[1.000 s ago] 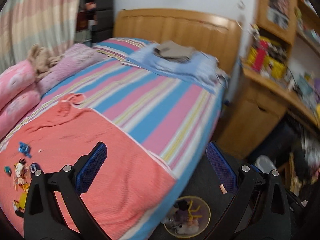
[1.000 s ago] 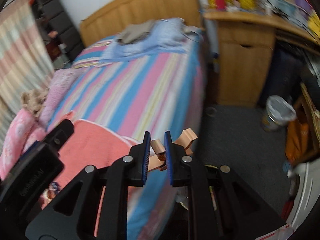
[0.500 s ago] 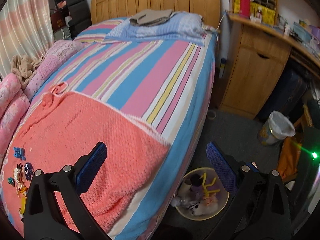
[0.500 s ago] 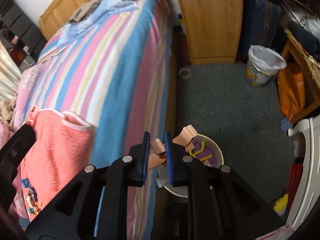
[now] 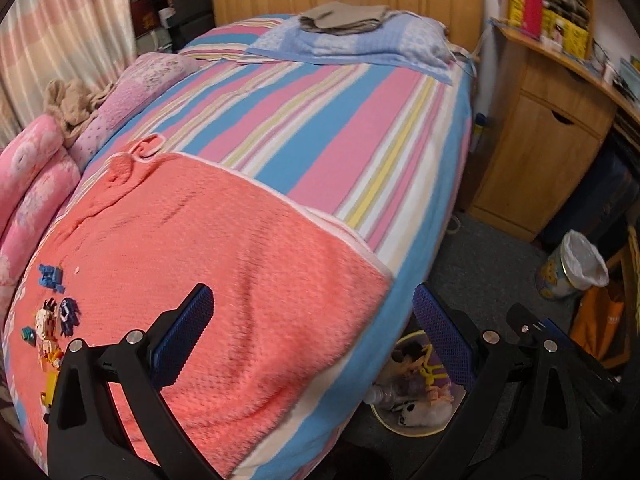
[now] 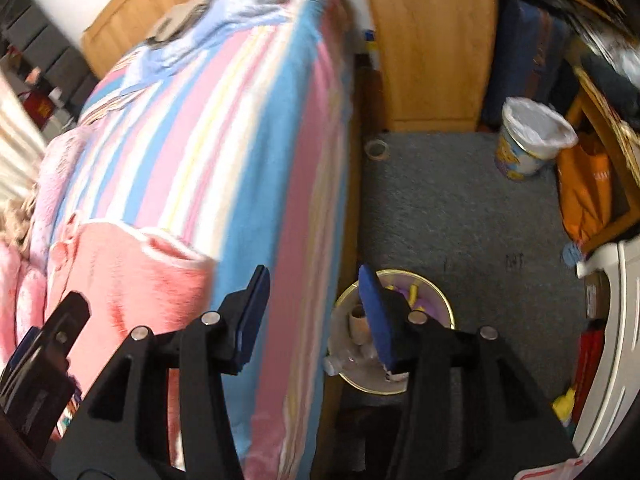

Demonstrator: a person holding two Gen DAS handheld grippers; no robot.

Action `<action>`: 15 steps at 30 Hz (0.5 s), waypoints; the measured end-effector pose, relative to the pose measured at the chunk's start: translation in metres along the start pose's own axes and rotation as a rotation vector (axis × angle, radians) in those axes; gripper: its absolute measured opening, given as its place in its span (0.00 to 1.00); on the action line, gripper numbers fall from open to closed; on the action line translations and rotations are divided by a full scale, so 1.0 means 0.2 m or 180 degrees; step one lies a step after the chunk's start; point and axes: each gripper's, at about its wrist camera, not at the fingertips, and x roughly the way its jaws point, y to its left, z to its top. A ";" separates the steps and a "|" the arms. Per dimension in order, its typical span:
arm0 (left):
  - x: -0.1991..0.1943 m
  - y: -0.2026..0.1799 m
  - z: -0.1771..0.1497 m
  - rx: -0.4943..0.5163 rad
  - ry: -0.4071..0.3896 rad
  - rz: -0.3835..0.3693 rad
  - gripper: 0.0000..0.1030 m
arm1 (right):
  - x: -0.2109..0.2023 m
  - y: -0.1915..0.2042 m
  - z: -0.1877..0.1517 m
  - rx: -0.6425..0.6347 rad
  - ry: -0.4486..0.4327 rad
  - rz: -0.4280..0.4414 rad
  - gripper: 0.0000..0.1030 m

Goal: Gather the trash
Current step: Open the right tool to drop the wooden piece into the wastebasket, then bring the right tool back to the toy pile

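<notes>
Inspecting the right tongs (image 6: 316, 312), we are finding them spread wide and carrying nothing; half a second ago they were pressed on a small tan scrap, and that scrap is no longer between them. They are hanging directly above the round yellow-rimmed bin (image 6: 436, 296) standing on the grey carpet (image 6: 448, 208) just beside the bed (image 6: 248, 128). We are judging that the scrap is now lying in the bin among the other trash (image 5: 416, 392), though we cannot pick it out from the cardboard tube, bottle and yellow bits showing there.

The left tongs (image 5: 312, 324) are standing spread and empty over the corner of the orange blanket (image 5: 224, 264), much as they were a second ago.

For the task, we are reading one drop-off as done. Small coloured bits (image 5: 50, 320) are lying on the blanket near the left edge; whether they count as trash we cannot tell. A second, white-lined bin (image 6: 532, 136) is standing well apart by the wooden cabinet (image 6: 432, 48).
</notes>
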 end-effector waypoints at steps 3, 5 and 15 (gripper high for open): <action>-0.04 0.12 0.05 -0.0191 -0.0038 0.0064 0.95 | -0.07 0.18 0.03 -0.0264 -0.0040 0.0146 0.43; -0.08 0.25 0.09 -0.0355 -0.0089 0.0143 0.95 | -0.09 0.29 0.05 -0.0405 -0.0054 0.0254 0.43; -0.27 0.97 0.11 -0.1185 -0.0273 0.0772 0.95 | -0.20 1.11 -0.07 -0.1423 0.0030 0.0970 0.43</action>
